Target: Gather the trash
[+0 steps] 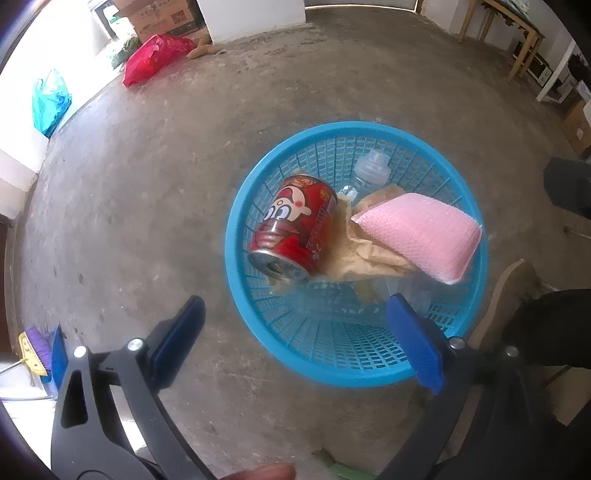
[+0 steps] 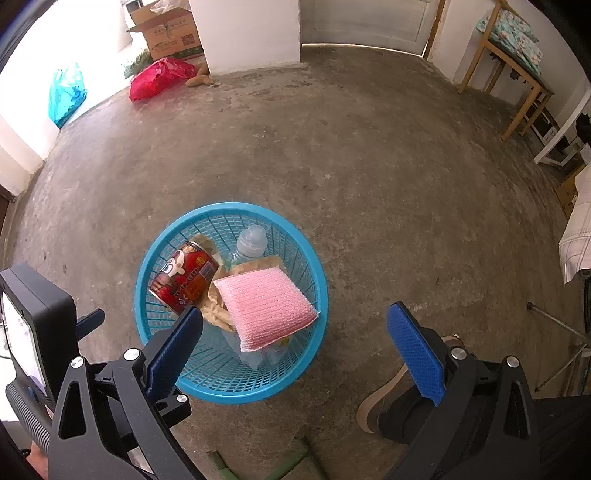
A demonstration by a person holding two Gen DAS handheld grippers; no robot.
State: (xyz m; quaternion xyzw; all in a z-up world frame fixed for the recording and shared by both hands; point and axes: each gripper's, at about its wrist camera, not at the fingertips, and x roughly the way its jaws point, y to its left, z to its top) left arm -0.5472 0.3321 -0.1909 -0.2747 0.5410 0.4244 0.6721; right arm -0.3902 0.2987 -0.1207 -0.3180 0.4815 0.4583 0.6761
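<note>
A bare concrete floor (image 2: pixel 369 166) runs back to white walls, where a cardboard box (image 2: pixel 166 31), a red bag (image 2: pixel 159 77) and a teal bag (image 2: pixel 66 94) sit in washed-out glare. On the floor stands a blue mesh basket (image 1: pixel 258 317) holding a red can (image 1: pixel 295 225) on its side, a pink bubble-wrap pad (image 1: pixel 421 236) on crumpled brown paper (image 1: pixel 354 254), and a clear bottle (image 1: pixel 369 170) mostly buried beneath them. The left gripper (image 1: pixel 299 339) hangs over the basket's near rim, jaws spread wide and empty. The right gripper (image 2: pixel 295 339) is likewise wide apart, holding nothing, one finger overlapping the basket. A shoe (image 2: pixel 384 398) is half hidden behind its right finger
</note>
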